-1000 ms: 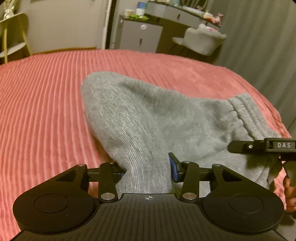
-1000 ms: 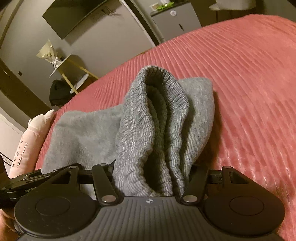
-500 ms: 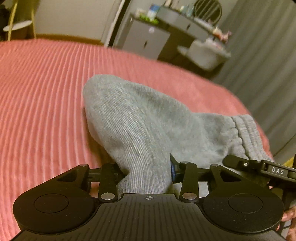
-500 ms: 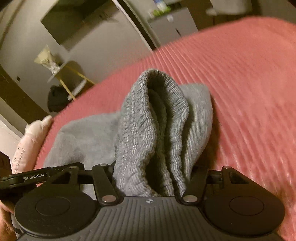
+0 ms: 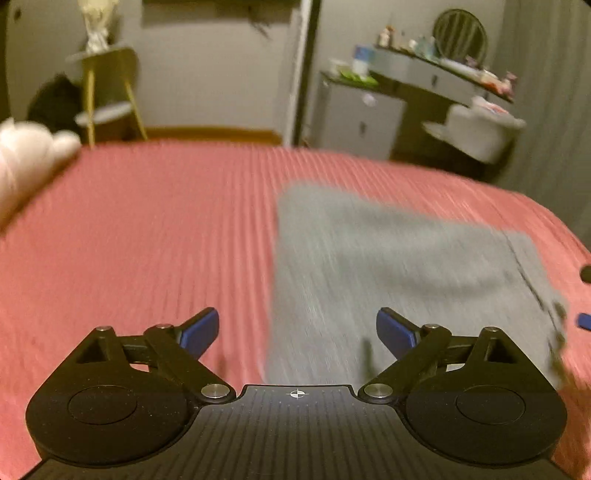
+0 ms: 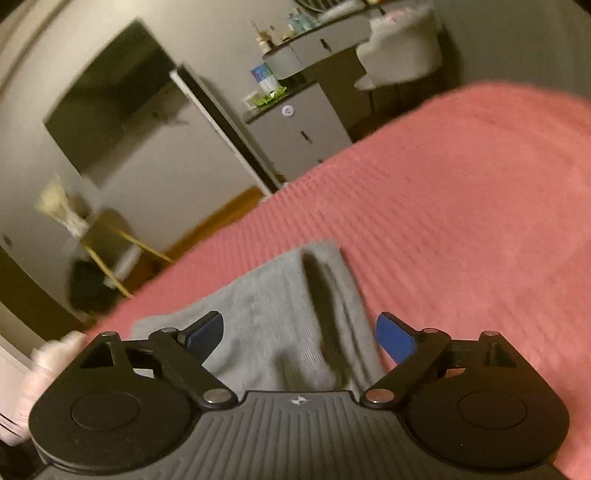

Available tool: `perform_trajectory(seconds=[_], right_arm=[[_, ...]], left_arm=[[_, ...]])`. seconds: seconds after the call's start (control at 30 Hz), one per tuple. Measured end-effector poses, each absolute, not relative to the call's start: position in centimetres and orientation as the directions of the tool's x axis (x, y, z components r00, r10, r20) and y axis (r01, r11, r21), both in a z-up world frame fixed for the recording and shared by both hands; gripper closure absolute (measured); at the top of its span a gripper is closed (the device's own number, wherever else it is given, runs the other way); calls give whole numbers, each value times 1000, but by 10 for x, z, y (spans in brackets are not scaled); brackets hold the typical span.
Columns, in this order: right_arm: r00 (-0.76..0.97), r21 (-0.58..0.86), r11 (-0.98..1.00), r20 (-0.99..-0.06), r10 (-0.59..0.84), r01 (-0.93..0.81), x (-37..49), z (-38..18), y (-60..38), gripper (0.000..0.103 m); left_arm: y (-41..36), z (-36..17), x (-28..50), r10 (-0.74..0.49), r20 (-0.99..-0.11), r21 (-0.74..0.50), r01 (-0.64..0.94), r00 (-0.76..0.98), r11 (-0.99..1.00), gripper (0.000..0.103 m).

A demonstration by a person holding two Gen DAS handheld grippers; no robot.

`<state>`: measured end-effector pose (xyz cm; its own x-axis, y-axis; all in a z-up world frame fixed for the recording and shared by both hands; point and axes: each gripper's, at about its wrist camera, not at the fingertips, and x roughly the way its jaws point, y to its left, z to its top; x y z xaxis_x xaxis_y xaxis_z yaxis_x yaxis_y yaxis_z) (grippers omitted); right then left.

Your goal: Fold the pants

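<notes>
The grey pants lie folded flat on the red ribbed bedspread, blurred by motion. My left gripper is open and empty, just above the near left edge of the pants. In the right wrist view the pants lie below my right gripper, which is open and empty, with a dark fold line at the waistband side. A bit of the right gripper shows at the right edge of the left wrist view.
A pale pink plush lies at the bed's left edge. Beyond the bed stand a grey cabinet, a dresser with a round mirror, a white chair and a gold-legged side table.
Both grippers have opened and let go of the pants, then pulled back and up. The pants have dropped flat on the bed.
</notes>
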<state>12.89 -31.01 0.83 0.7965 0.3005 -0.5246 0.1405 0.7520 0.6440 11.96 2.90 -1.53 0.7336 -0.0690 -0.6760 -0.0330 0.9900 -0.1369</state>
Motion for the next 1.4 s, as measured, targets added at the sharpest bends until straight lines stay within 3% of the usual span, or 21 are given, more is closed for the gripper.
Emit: perform_trajectory(seconds=[0.1,0.23,0.37,0.47,0.53,0.6,0.67,0.73,0.87,0.97,1.03,1.13,1.27,1.4], right_arm=[[776,780,600,-486,403,176,91,-25,-311,12],[737,850,474,-471,484,232,75,-66,-315,13],[789,915,378,-334,516,141,78,-55,-312,14],[793,889,424,-380,476,172,93,-54,-310,16],[770,865,450,-438,465,220,110,-64,-306,27],[761,858,449,-460,457,249,121,-71,-302,58],[761,862,451,-448,468,231,125,-71,-299,71],[780,868,460,-414,468,185,125,-66,-299,71],[770,875,435,-424,477,212,130,-73,-299,53],[734,816,518,-514,444,258,134,-72,-295,77],[772,808,560,-470,428,181,122,-54,-292,85],[825,863,499,-339,452,82,98,-45,-303,86],[771,779,583,-513,377,232,95,-78,-307,83],[795,799,555,-485,366,231,81,-64,-313,70]], left_arm=[[19,-43,91,-76,-703,-132,-24,707,991,7],[18,-69,69,-109,-747,-181,-43,656,982,6],[0,-66,54,-60,-736,-77,4,675,997,6],[6,-67,52,-24,-719,-79,-47,694,996,6],[12,-67,54,-10,-710,-105,-92,704,990,6],[17,-64,50,-4,-705,-122,-116,710,986,6],[22,-62,51,0,-698,-131,-128,716,983,5],[24,-62,52,9,-686,-139,-143,727,980,5],[19,-71,59,20,-678,-136,-152,735,979,5],[19,-68,50,34,-661,-120,-151,750,981,6],[24,-61,47,49,-634,-122,-163,772,979,11],[39,-57,45,93,-615,-155,-235,783,960,14],[51,-59,43,52,-649,-246,-274,759,930,13],[45,-47,26,66,-626,-240,-273,777,932,14]])
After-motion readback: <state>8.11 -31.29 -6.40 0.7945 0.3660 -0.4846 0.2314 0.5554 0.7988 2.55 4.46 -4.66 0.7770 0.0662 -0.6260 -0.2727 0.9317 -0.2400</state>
